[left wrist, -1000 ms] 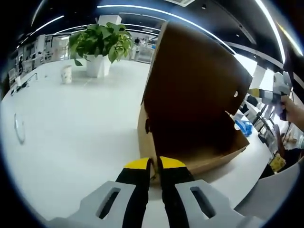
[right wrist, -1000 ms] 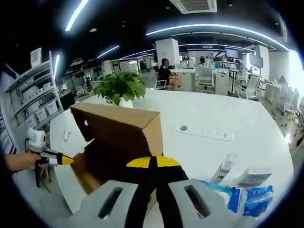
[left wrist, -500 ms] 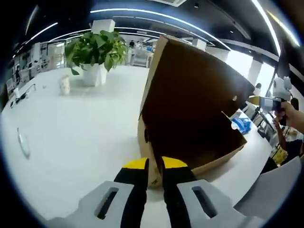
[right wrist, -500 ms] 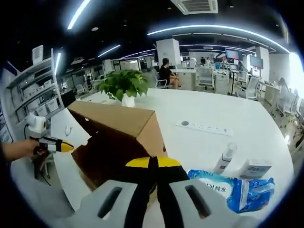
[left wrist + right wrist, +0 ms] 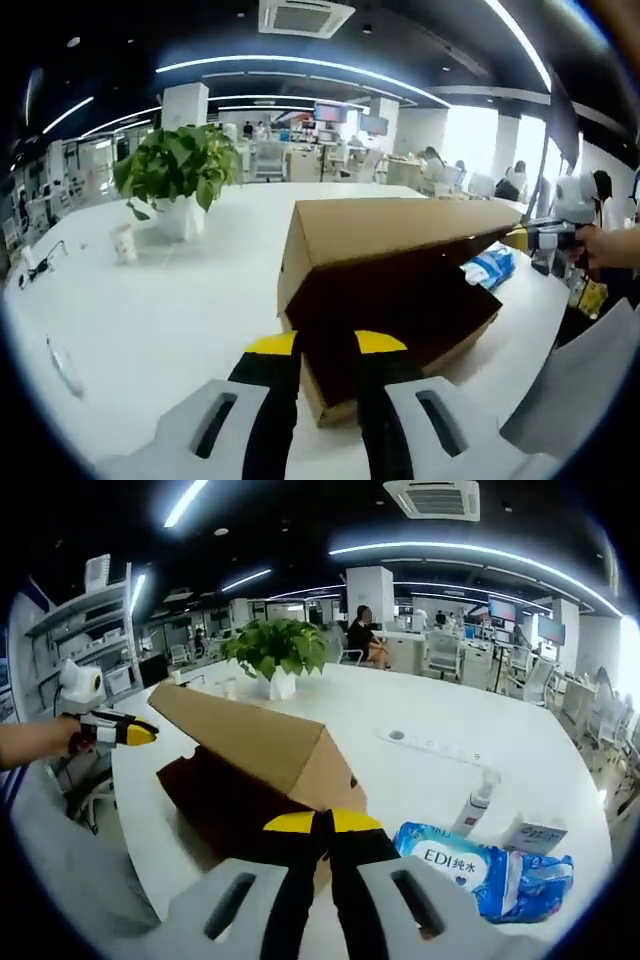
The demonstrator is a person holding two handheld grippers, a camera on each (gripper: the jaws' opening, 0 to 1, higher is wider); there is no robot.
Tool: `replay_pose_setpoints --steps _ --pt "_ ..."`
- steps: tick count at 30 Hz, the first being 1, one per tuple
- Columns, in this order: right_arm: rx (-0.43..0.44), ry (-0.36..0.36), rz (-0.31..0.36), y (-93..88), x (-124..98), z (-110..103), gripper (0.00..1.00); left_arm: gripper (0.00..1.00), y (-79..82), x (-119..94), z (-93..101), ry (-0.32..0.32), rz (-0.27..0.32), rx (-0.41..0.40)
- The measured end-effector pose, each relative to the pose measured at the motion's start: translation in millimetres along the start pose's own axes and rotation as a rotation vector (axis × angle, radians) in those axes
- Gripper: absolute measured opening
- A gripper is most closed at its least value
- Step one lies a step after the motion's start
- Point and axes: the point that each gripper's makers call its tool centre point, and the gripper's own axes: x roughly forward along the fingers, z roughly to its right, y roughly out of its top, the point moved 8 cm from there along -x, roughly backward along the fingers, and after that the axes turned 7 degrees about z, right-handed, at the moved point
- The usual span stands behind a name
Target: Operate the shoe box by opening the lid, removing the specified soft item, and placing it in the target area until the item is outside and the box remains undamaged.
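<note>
Fingers of the left gripper [image 5: 326, 348] stand slightly parted astride the box's [image 5: 385, 290] near corner, though whether they pinch the wall I cannot tell; the right gripper [image 5: 318, 825] is clenched against the box's other end, its lid [image 5: 250, 738] half raised. A tug from either side could tear the cardboard or drag the box toward the tabletop [image 5: 170, 300] edge. Its dark inside hides any soft item; a wipes pack [image 5: 480, 872] lies just beside the right fingers.

- Ceiling light strips [image 5: 300, 65] brighten both views evenly.
- Far windows [image 5: 470, 140] flare white at the right in the left gripper view.
- The shoe box [image 5: 390, 290] interior lies in deep shadow.
- Fisheye bending and slight softness mark the edges.
</note>
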Motion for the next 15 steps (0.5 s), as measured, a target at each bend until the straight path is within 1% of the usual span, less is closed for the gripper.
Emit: replay_pose_setpoints --steps 4,6,7,9,11,15 --pt "-0.019 0.013 -0.009 -7.6 -4.5 -3.5 0.03 0.20 -1.7 0.7 0.9 -0.011 -0.007 0.005" --pt "-0.035 0.020 -0.014 -11.8 -5.8 -4.4 0.03 0.21 -3.5 1.3 2.9 -0.018 -0.012 0.023" --pt "-0.058 0.035 -0.020 -15.9 -7.6 -6.7 0.03 0.21 -4.3 1.7 3.2 -0.020 -0.014 0.030" --pt "-0.078 0.045 -0.020 -18.6 -9.0 -8.6 0.04 0.22 -6.5 2.3 4.1 -0.024 -0.017 0.024" --pt "-0.095 0.055 -0.035 -23.9 -10.6 -10.4 0.04 0.23 -8.7 2.2 4.7 -0.023 -0.022 0.031" --pt "-0.110 0.076 -0.028 -29.5 -13.8 -13.1 0.04 0.25 -14.7 2.1 6.5 -0.035 -0.036 0.036"
